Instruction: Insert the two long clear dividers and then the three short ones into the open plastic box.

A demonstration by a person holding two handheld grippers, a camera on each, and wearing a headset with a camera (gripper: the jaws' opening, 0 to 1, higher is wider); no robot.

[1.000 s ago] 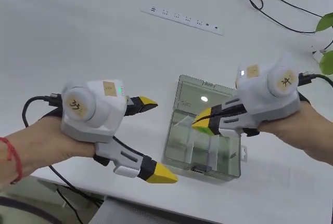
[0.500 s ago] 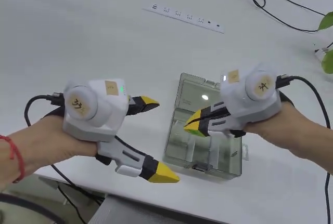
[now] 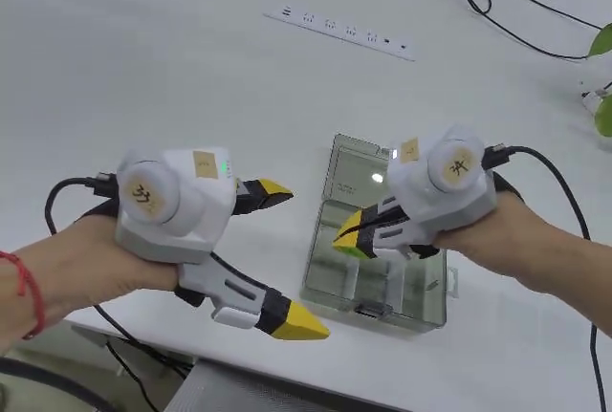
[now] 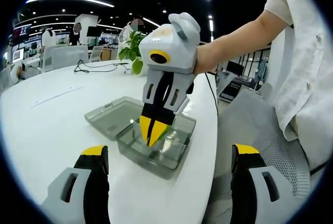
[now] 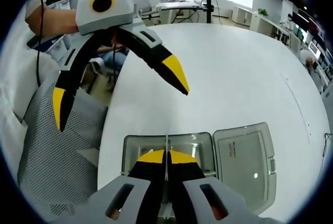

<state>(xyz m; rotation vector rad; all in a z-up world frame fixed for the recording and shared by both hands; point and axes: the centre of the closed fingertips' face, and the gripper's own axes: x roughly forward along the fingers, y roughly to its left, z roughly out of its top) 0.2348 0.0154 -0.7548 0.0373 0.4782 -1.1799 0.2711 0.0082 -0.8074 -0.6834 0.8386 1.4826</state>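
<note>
The open plastic box (image 3: 421,309) sits on the white table (image 3: 172,68), close to its near edge and right of centre. Its smoky clear lid (image 3: 356,165) is hinged back flat on the far side. Inside the base, clear upright walls show faintly and seem to split it into compartments. How many pieces stand there cannot be told through the glare.

The right gripper (image 3: 347,234) hangs over the left part of the base with its yellow tips pointing down into it. Its jaws are pressed nearly together on a thin clear divider (image 5: 166,140). In the right gripper view the divider shows as a fine edge running from between the tips toward the far wall of the base. Whether its lower edge touches the floor of the box cannot be told.

The left gripper (image 3: 287,254) is held left of the box, near it but apart from it. Its jaws are spread wide with nothing between them. One tip reaches toward the lid side and the other hangs past the table's near edge.

A white power strip (image 3: 339,30) lies far back on the table, and black cables (image 3: 497,1) trail at the far right.
</note>
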